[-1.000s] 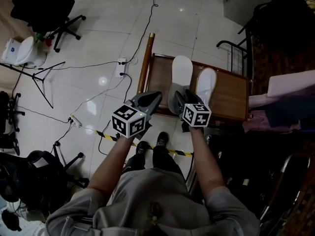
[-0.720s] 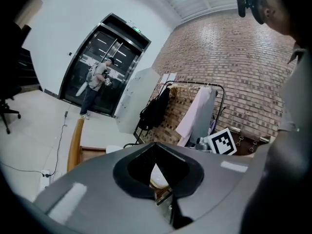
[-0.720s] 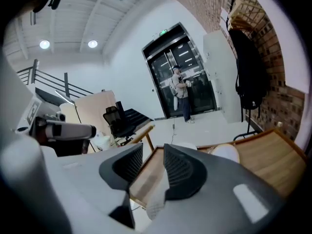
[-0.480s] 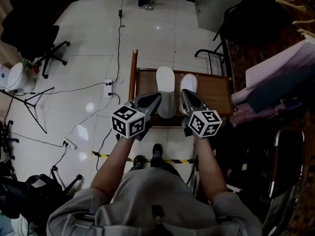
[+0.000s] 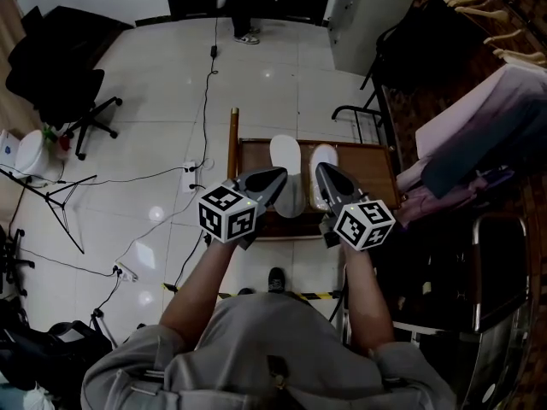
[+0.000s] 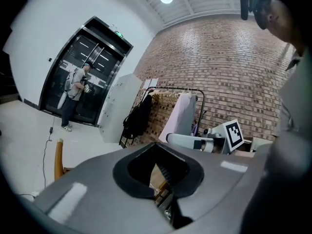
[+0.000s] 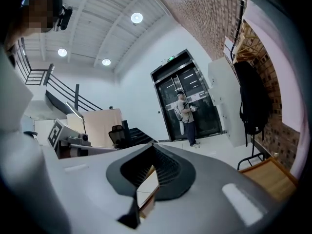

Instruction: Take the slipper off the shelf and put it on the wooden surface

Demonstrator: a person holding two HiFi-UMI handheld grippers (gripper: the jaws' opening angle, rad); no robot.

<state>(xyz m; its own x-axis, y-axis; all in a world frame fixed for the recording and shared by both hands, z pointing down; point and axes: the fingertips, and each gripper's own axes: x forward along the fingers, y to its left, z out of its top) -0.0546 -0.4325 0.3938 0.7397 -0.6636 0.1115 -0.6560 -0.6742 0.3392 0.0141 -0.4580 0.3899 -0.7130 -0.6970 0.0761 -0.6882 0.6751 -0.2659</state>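
1. Slippers: two white ones lie side by side on the wooden surface [image 5: 363,165], toes pointing away from the person. The left slipper [image 5: 285,154] reaches a little farther out than the right slipper [image 5: 324,156].
2. Left gripper [image 5: 275,178]: its jaws are pressed together with nothing between them. In the head view its tip overlaps the near end of the left slipper. Whether it touches cannot be told.
3. Right gripper [image 5: 325,172]: its jaws are also pressed together and empty. Its tip overlaps the near end of the right slipper in the same way.
4. Neither gripper view shows a slipper; both look out across the room.
5. A wooden post [image 5: 233,139] stands at the surface's left edge.
6. The pale tiled floor [image 5: 282,84] lies all around, crossed by a cable [image 5: 208,75]. Black-and-yellow tape [image 5: 318,295] runs near the person's feet.
7. A black chair [image 5: 60,62] stands far to the left. Clothes [image 5: 479,114] hang at the right, by the brick wall [image 6: 219,67].
8. Another person [image 7: 187,115] stands at the dark glass doors [image 7: 170,99].
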